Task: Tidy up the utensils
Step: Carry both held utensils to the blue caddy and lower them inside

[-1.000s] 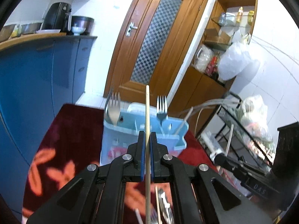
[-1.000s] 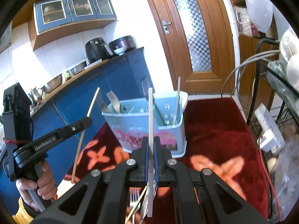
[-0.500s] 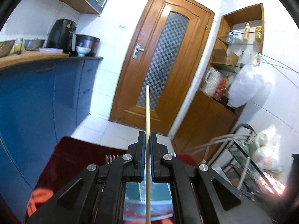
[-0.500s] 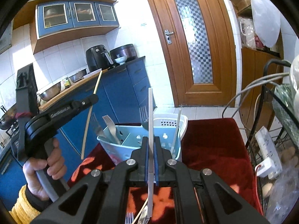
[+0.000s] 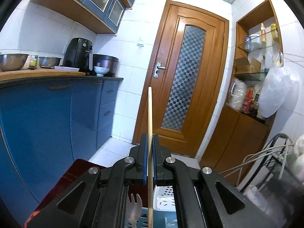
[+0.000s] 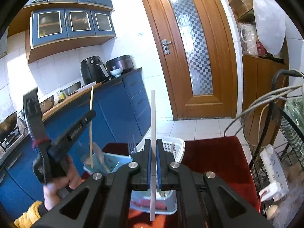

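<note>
Left gripper (image 5: 149,159) clamped on a wooden chopstick (image 5: 150,125), blue pads pinching it about mid-length; stick is pale tan, thin, round, upright, top end against the far door. From the right wrist view the same left gripper (image 6: 90,116) sits at left over the utensil caddy (image 6: 114,164), chopstick (image 6: 91,125) slightly tilted, lower tip down at the caddy's left compartment; can't tell if it touches bottom. Left hand (image 6: 62,180) grips the black handle, yellow sleeve at the wrist; white lettering on the gripper arm too blurred to read.

Right gripper (image 6: 153,163) closed on a white chopstick (image 6: 153,133), flat-sided, plastic-looking, upright, nearer than the caddy.

Caddy is light-blue plastic with a white perforated section (image 6: 167,146) on the right, red-pink print on the near wall. Inside: metal fork (image 6: 131,147) tines up, pale plastic fork (image 5: 134,208) translucent, one more white stick (image 6: 172,147) in the perforated part. Caddy stands on a dark red cloth (image 6: 212,157) with orange floral pattern.

Far: wooden door (image 5: 188,72) with checkered glass, blue cabinets (image 5: 57,114), black air fryer (image 5: 78,54) on the counter. White power strip (image 6: 273,172) at right.
</note>
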{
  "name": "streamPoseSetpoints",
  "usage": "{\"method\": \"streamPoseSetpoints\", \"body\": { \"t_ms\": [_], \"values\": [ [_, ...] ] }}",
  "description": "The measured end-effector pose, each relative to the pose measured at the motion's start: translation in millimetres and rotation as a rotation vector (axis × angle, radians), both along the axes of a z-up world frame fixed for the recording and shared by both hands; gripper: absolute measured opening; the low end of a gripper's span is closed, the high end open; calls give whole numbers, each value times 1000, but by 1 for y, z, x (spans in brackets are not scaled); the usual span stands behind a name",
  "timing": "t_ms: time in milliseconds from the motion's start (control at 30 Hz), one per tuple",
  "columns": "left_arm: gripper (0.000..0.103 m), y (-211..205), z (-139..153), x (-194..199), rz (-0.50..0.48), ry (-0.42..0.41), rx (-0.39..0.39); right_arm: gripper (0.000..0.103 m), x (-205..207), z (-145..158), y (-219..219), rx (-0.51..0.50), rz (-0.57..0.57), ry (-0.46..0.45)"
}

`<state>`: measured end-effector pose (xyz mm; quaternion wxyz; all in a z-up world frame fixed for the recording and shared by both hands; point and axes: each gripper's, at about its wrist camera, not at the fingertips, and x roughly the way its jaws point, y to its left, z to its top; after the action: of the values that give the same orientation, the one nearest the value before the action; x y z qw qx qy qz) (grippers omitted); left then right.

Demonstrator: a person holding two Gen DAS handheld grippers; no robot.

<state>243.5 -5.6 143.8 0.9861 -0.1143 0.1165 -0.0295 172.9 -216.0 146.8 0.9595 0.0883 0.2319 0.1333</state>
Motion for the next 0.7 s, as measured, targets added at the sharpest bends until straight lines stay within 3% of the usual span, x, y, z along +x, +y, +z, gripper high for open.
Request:
{"method": "streamPoseSetpoints", "body": {
  "t_ms": [267, 700],
  "values": [
    [2, -6, -12, -12, 17, -103, 62, 6, 25, -2, 17, -71, -30, -71],
    [2, 6, -14, -25, -57, -153, 7, 6, 37, -31, 34, -155, -17, -58]
  ]
}}
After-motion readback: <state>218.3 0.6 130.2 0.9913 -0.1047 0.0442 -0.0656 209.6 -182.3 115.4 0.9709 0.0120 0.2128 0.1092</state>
